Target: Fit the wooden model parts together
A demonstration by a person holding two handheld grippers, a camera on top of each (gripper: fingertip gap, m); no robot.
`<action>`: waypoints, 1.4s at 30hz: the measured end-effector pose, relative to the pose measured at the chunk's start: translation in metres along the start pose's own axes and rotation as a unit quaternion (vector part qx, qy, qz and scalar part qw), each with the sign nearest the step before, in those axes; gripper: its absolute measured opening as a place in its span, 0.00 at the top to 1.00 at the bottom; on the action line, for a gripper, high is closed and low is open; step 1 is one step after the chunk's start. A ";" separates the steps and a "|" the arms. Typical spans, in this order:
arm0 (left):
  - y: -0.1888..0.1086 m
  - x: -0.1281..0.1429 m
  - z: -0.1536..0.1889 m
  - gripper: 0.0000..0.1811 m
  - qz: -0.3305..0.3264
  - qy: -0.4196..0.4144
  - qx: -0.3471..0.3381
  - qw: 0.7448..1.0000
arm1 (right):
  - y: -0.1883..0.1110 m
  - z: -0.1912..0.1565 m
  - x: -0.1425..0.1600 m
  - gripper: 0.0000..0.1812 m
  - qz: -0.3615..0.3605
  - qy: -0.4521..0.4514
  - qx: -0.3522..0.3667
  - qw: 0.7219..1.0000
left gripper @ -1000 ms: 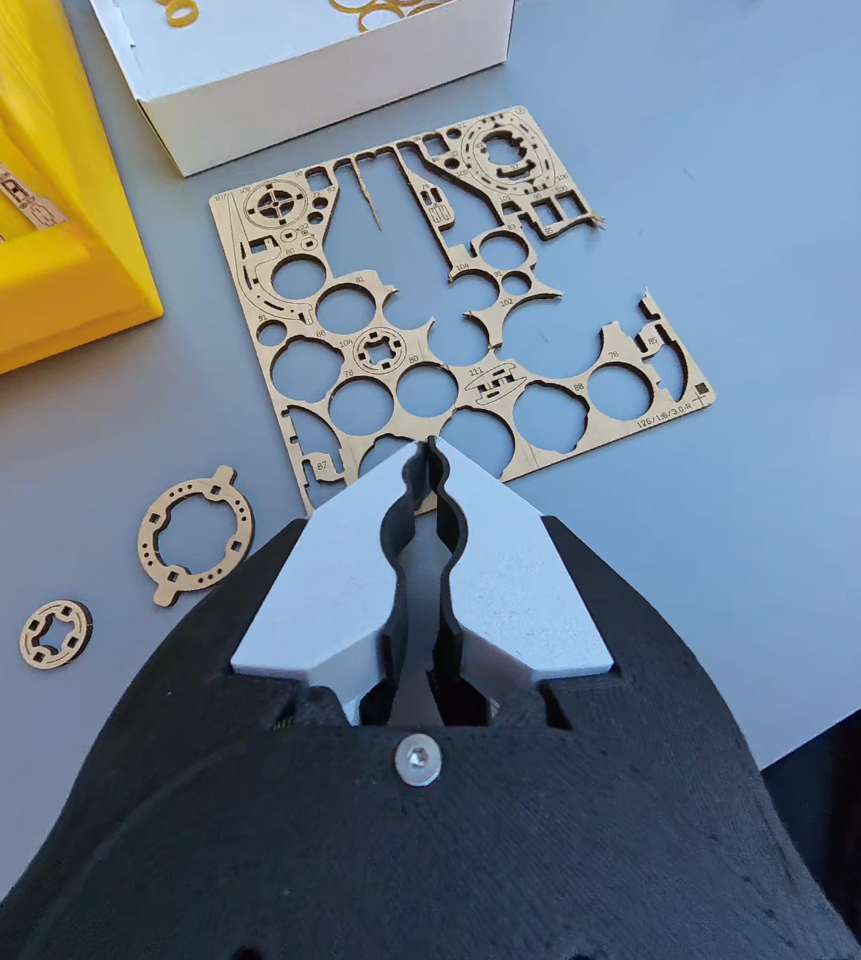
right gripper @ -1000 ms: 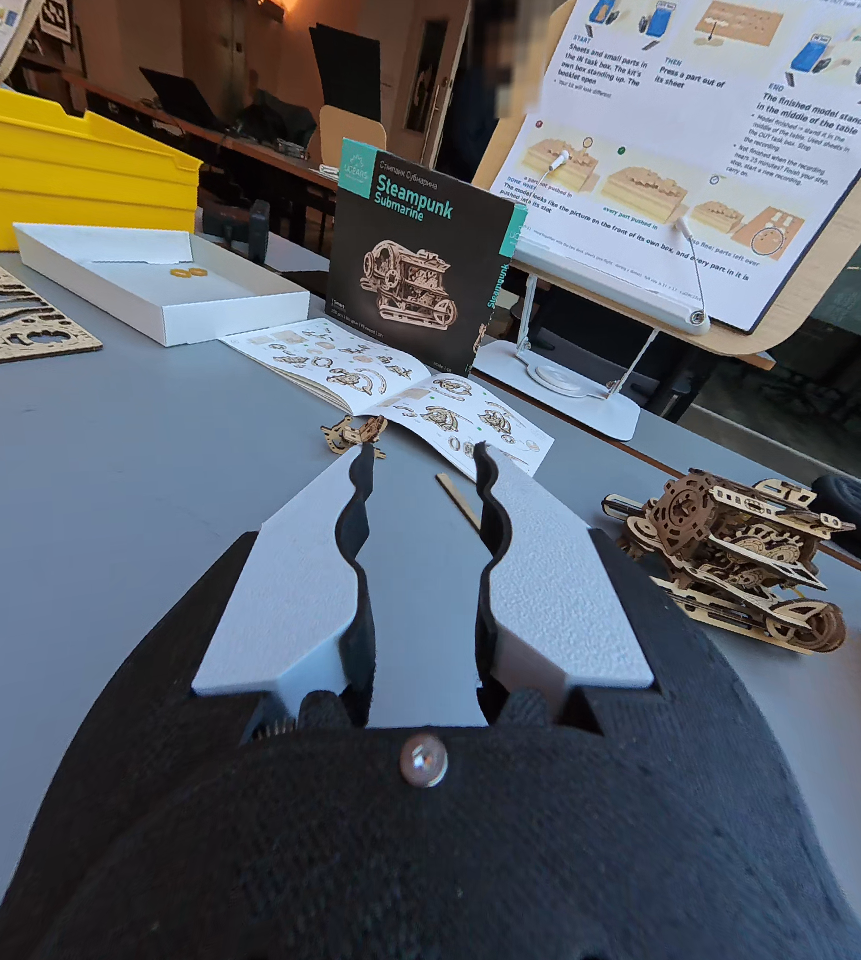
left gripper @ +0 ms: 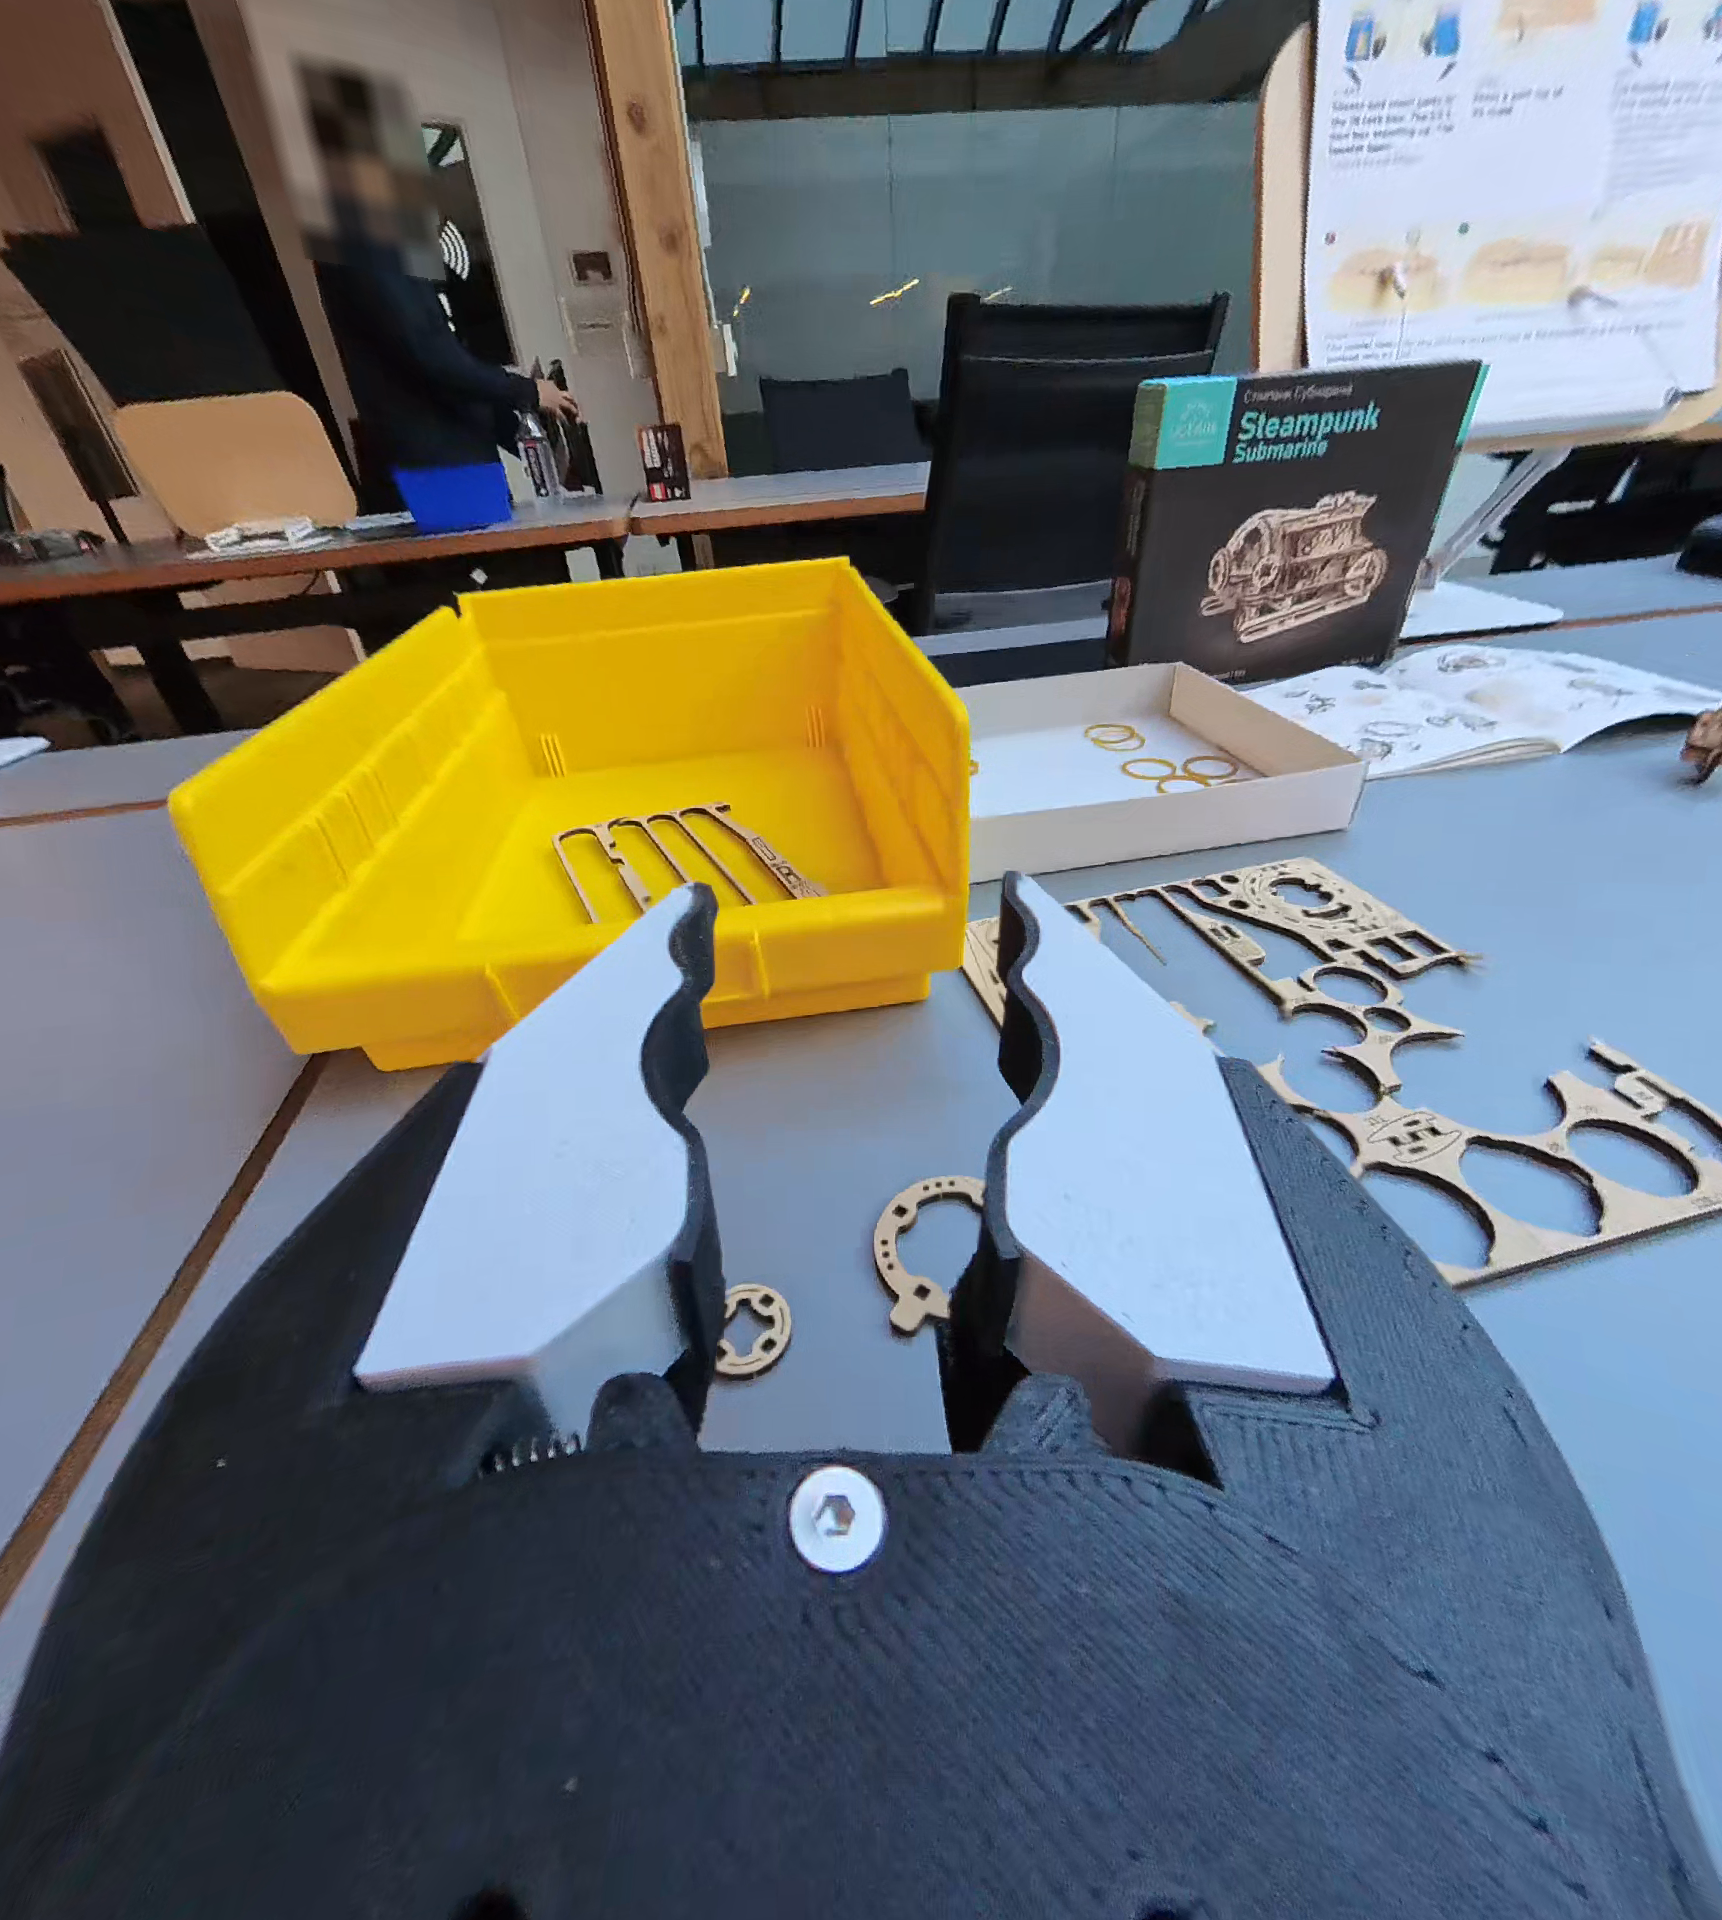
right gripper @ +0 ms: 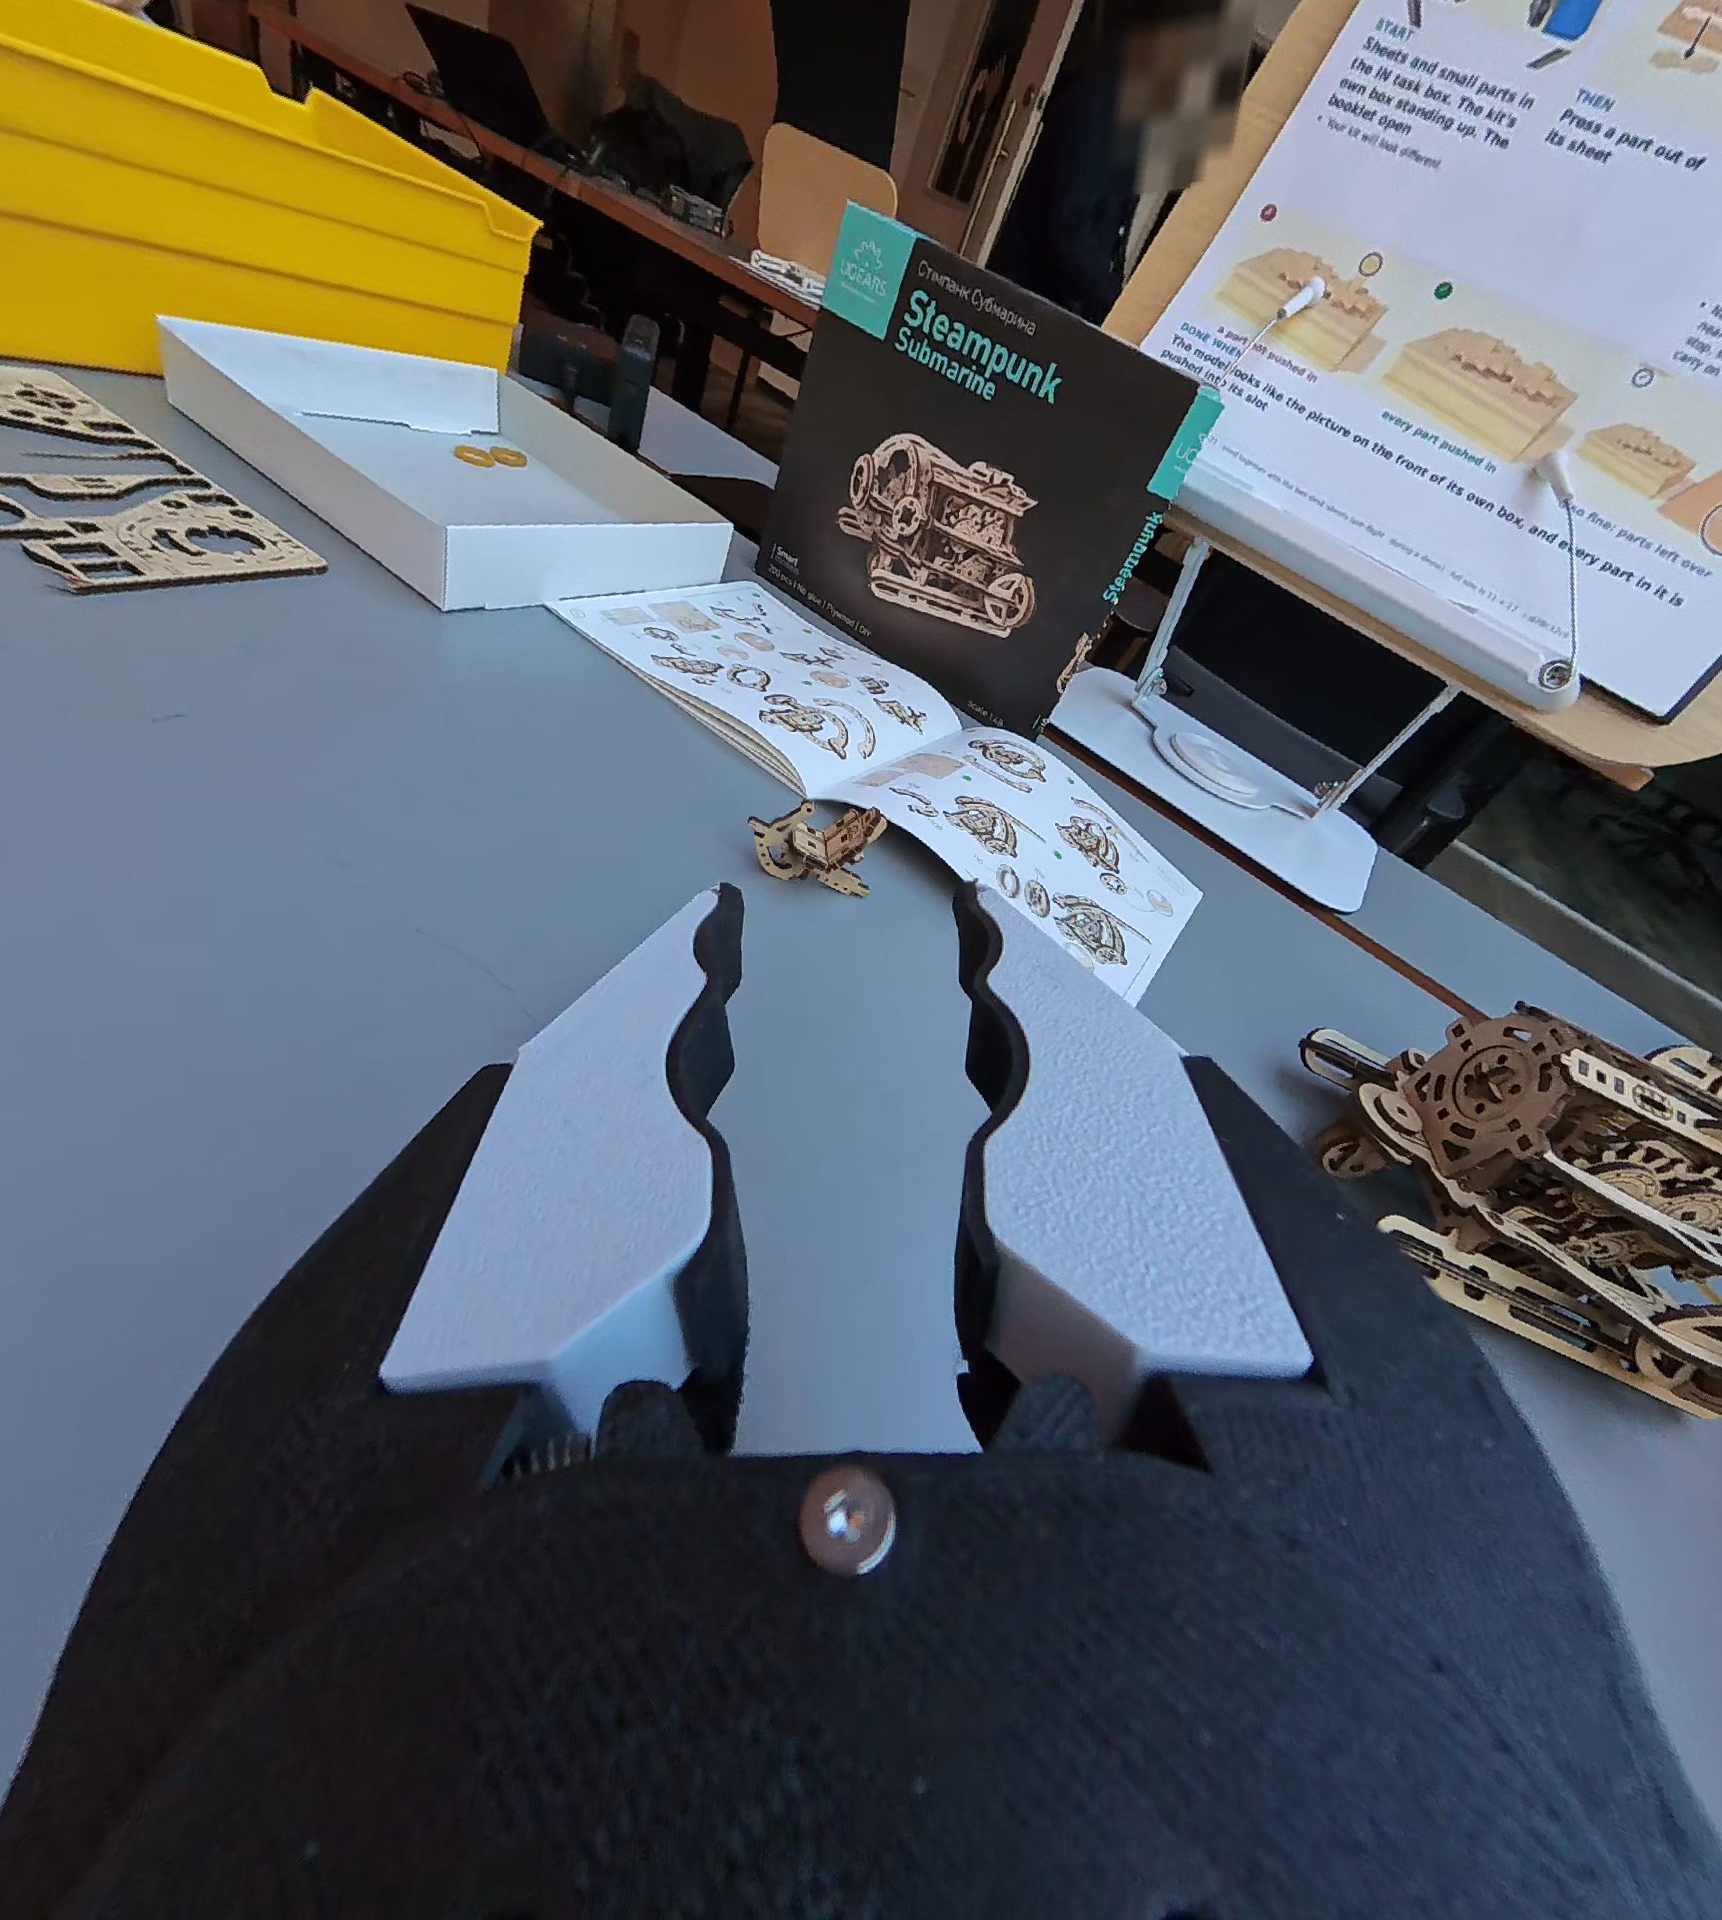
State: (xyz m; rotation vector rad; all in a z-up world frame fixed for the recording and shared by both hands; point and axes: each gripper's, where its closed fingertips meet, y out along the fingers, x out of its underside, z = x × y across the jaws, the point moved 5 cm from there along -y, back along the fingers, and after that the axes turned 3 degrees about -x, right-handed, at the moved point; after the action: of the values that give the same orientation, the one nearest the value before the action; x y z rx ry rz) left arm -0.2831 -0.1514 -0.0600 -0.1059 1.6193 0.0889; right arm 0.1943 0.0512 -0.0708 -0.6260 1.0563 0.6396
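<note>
Wooden model parts, a flat notched ring (left gripper: pixel 924 1242) and a small flat disc (left gripper: pixel 753 1330), lie on the grey table (left gripper: pixel 88 1039) between the left gripper (left gripper: pixel 852 909) jaws, now spread after being closed; the right gripper (right gripper: pixel 841 904) is also spread and empty, suggesting a pickup is next.

Two loose rings (left gripper: pixel 924 1252), one bin (left gripper: pixel 400 935)

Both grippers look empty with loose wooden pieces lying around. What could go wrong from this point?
1. The large ring part and small gear disc lie flat on the table under the open left gripper; thin flat pieces may slide rather than lift.
2. The punched-out sheet lies just beside the left gripper, so a sweep could snag or snap its thin webs.
3. The small sub-assembly ahead of the open right gripper touches the open booklet; a grab may catch the page.
</note>
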 end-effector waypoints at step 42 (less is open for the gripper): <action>0.003 0.048 0.006 0.70 -0.229 0.095 0.198 0.948 | 0.113 -0.110 -0.074 0.74 0.107 -0.020 -0.176 0.978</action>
State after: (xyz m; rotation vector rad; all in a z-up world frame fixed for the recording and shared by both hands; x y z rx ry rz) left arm -0.2799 -0.1482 -0.1087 -0.1803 1.7330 -0.6196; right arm 0.0213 0.0322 -0.0603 -0.8080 0.9876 1.0375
